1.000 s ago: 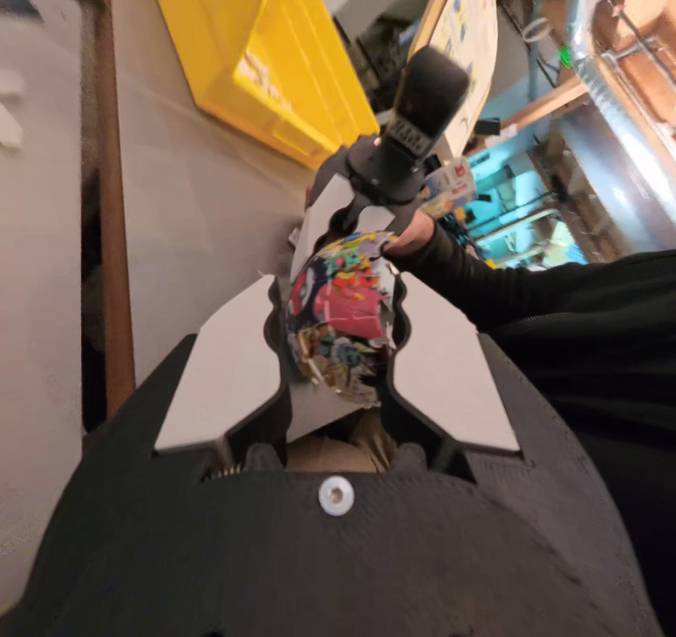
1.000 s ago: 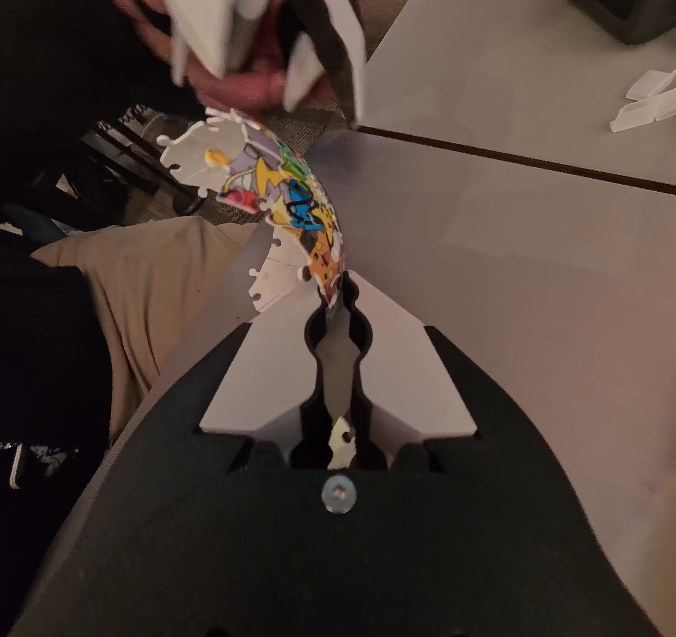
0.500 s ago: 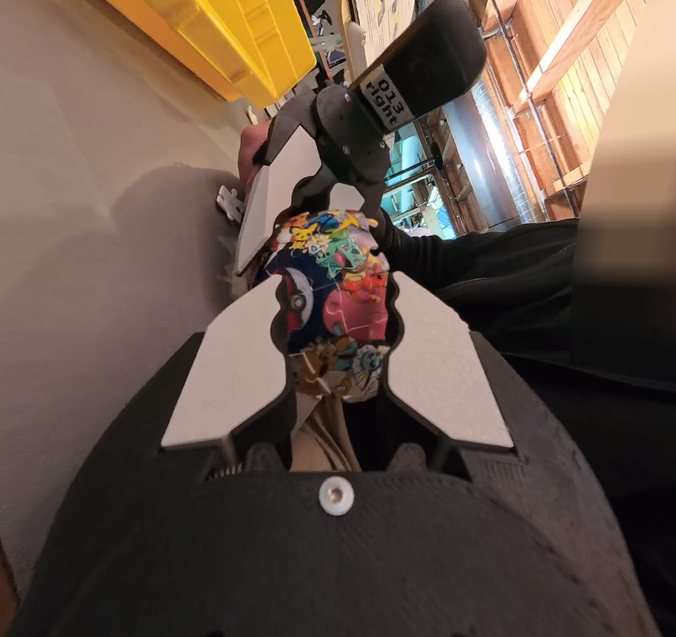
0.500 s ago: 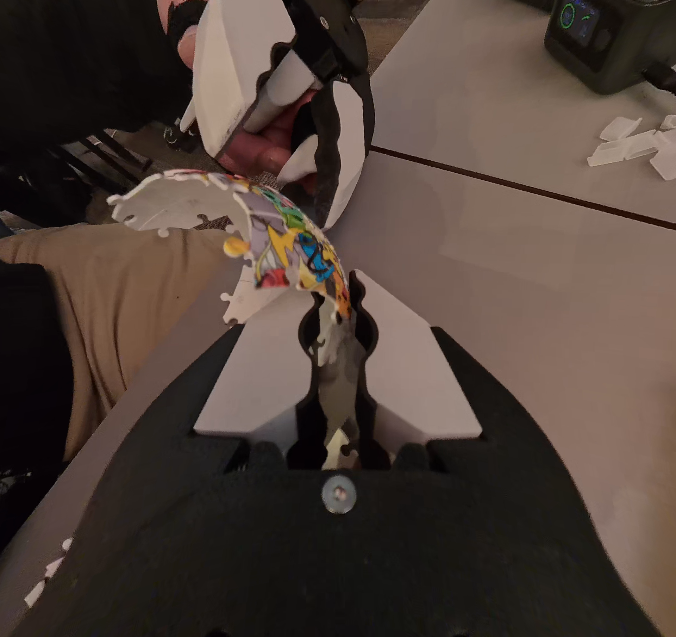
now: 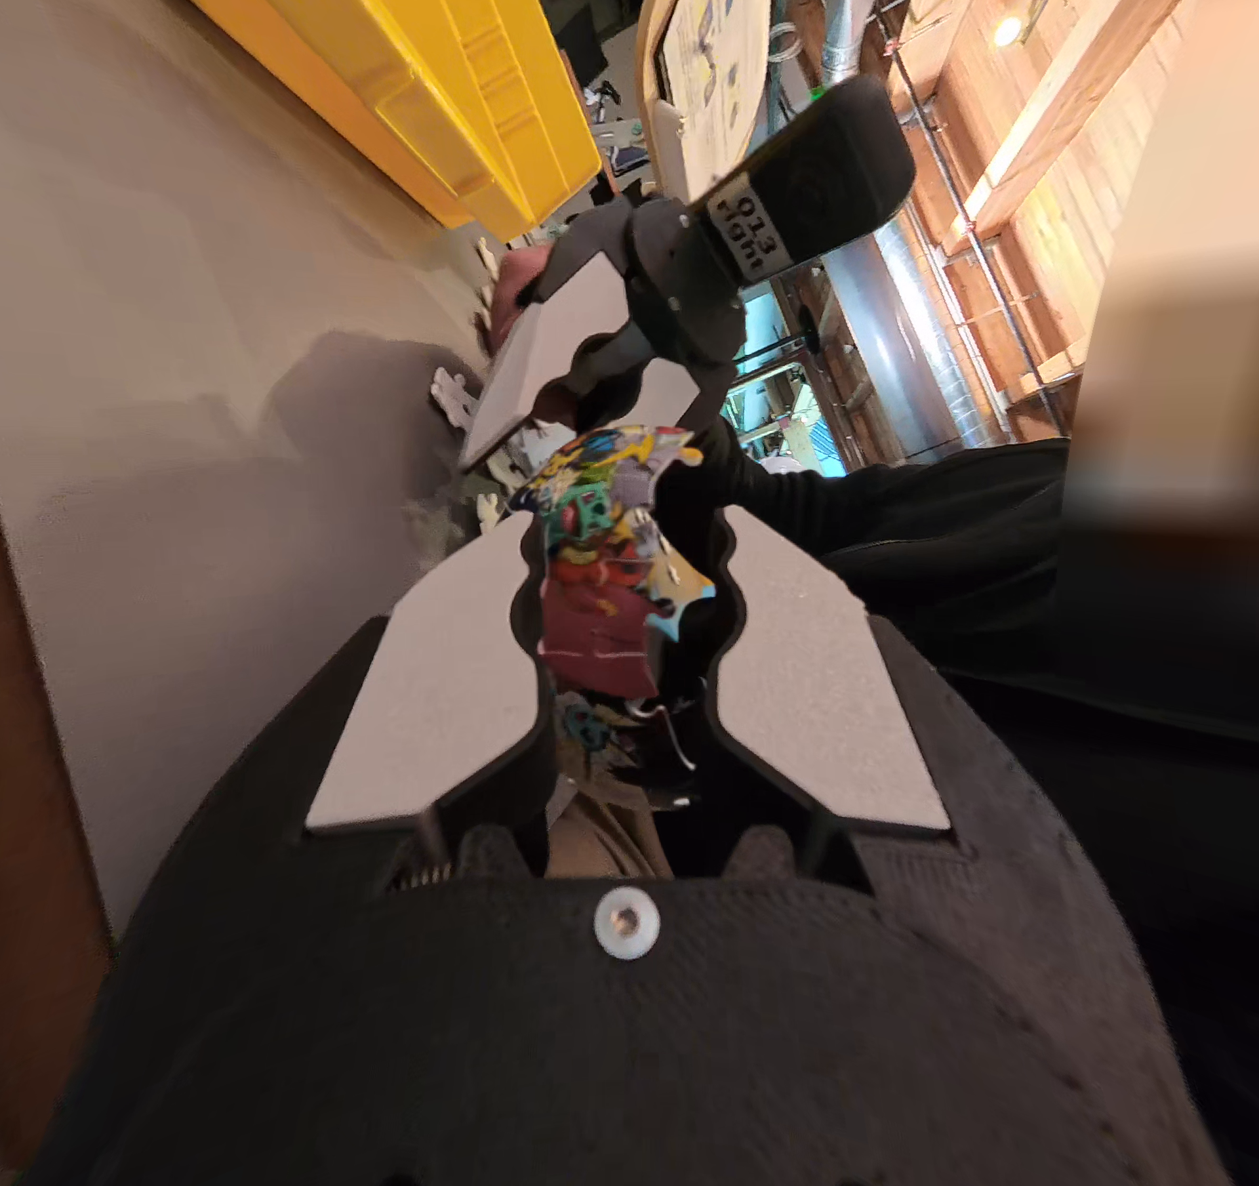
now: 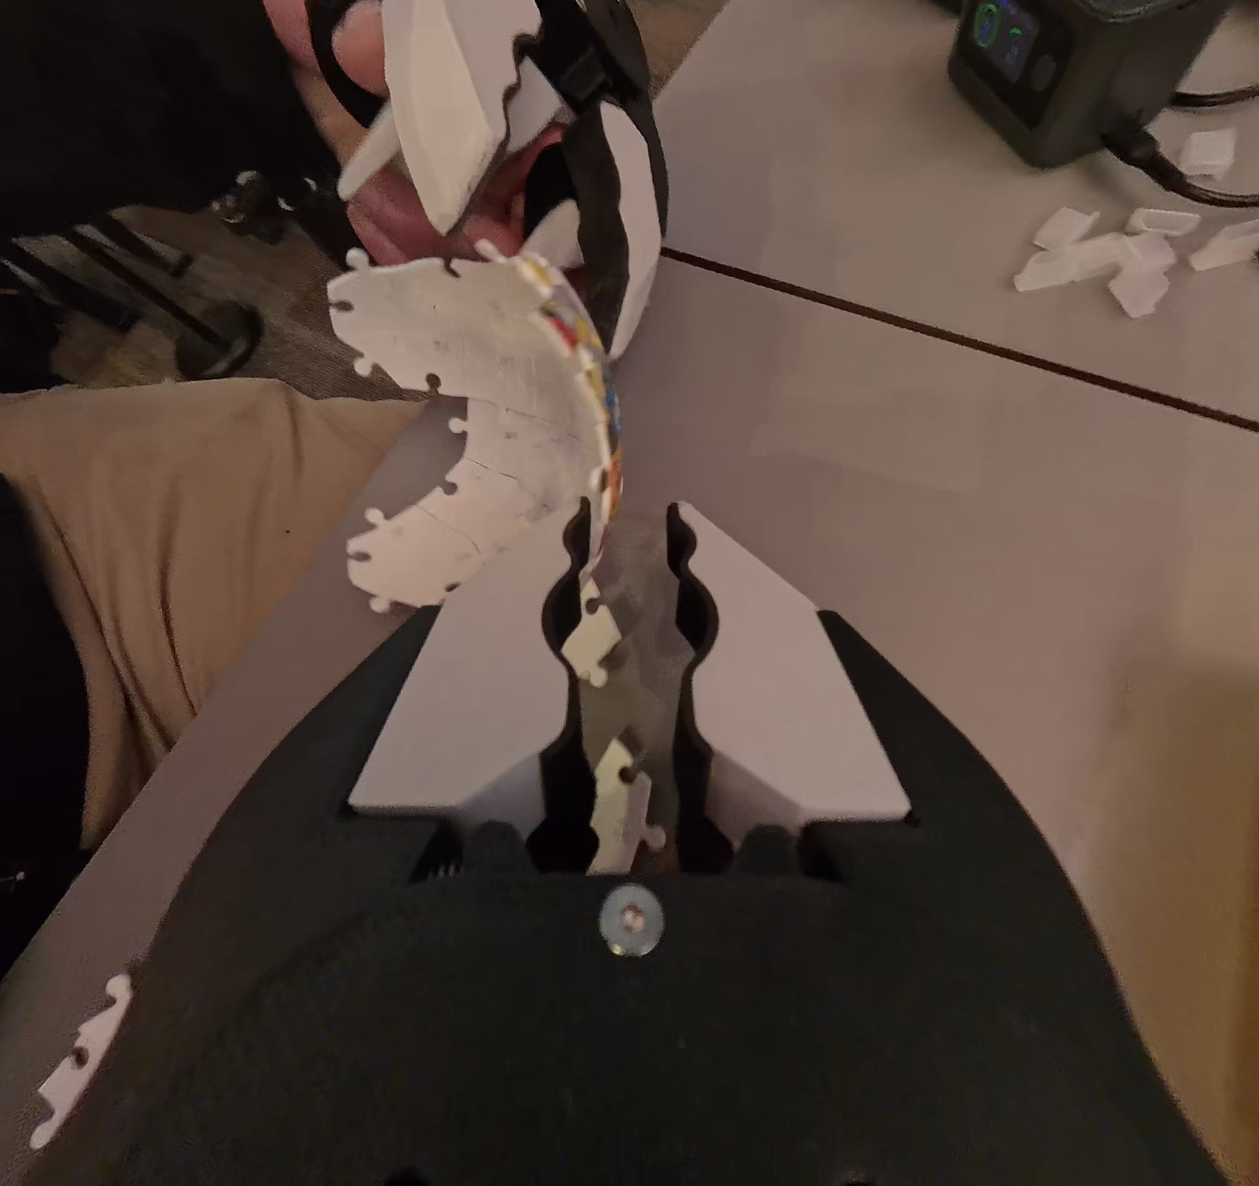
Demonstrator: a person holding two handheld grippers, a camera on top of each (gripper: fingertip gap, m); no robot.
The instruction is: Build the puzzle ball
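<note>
**A:** Over the near edge of the grey table [image 6: 886, 472], well this side of the yellow bins [image 5: 381, 63], what have the two tools got?

**B:** The left gripper [image 5: 630, 526] is closed on the puzzle shell [image 6: 490, 403], a curved part-ball with a printed outside and a white inside, held in the air off the table. The right gripper [image 6: 627, 512] has its jaws narrowly parted. The shell's near edge touches one inner face and nothing clamps it there.

**A:** How will that shell behave?

**B:** I'd judge it light, thin and springy. The joints are only press-fit tabs, so a squeeze across the curve could pop pieces out. It is better pinched flat through the wall at a rim, close to the seam being worked.

**A:** And the smaller bits?

**B:** Loose pieces [image 6: 591, 642] lie white side up on the table below the right jaws. They are slick little cards, best taken by an edge.
</note>
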